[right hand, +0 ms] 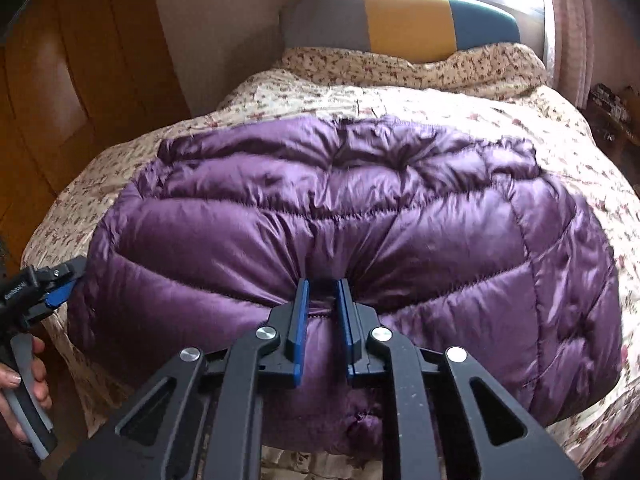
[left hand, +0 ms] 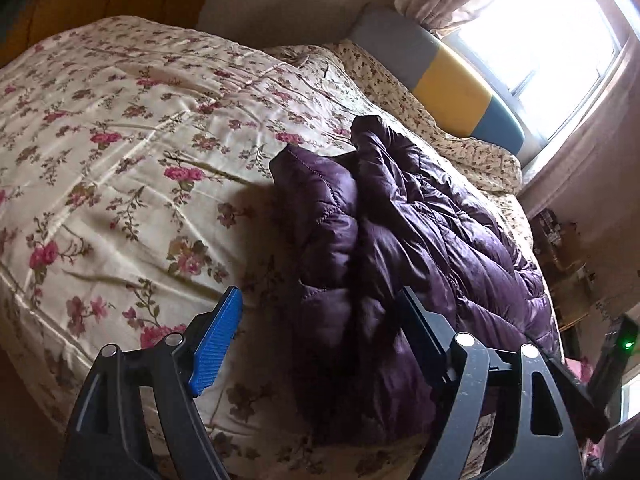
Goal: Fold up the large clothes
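Between our right gripper's [right hand: 322, 300] fingers a pinch of the purple jacket [right hand: 360, 216] is clamped, our left gripper [left hand: 320, 320] gapes beside its edge, and it lies bunched on the bed [left hand: 120, 160], folding barely begun.

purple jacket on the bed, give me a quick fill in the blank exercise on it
1. The quilted jacket lying on the floral bedspread is ____ in colour.
2. The right hand-held gripper is shut on the ____.
3. The left hand-held gripper has its jaws ____.
4. The headboard's middle panel is ____.

Missing words: purple; jacket; open; yellow
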Motion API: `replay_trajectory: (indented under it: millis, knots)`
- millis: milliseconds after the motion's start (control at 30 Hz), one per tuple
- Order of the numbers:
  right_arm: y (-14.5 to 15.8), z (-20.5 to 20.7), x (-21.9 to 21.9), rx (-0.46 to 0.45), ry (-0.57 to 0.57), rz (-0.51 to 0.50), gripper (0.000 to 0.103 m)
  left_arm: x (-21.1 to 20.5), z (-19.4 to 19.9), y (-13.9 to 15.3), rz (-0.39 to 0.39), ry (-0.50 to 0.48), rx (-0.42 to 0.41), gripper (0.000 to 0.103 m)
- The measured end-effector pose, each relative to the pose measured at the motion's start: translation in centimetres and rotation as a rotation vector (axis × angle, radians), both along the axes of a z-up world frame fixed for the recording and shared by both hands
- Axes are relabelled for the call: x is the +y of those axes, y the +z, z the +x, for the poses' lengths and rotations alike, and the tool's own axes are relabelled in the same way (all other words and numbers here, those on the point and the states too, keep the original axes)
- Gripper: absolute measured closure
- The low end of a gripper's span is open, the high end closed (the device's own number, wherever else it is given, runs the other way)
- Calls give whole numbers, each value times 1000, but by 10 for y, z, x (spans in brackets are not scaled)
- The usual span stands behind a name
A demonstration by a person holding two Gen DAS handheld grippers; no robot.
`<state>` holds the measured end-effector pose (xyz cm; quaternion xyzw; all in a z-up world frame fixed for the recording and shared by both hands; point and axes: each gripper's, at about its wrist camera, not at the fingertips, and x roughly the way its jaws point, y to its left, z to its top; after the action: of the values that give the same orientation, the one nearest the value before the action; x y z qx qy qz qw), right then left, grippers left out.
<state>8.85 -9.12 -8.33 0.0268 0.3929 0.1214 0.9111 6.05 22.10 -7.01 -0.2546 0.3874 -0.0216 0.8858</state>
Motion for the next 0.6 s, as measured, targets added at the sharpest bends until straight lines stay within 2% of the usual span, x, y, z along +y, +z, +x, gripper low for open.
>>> replay_trajectory:
  millis: [233, 400, 600]
  knots:
    - [-17, 1, 0, 5, 4, -34, 90, 7, 0, -7, -120, -2, 0, 25]
    - [-21, 0, -1, -2, 7, -31, 90, 6, 4, -9, -181, -13, -8, 25]
    - [-20, 0, -4, -4, 13, -19, 90, 6, 11, -24, -281, -17, 22, 25]
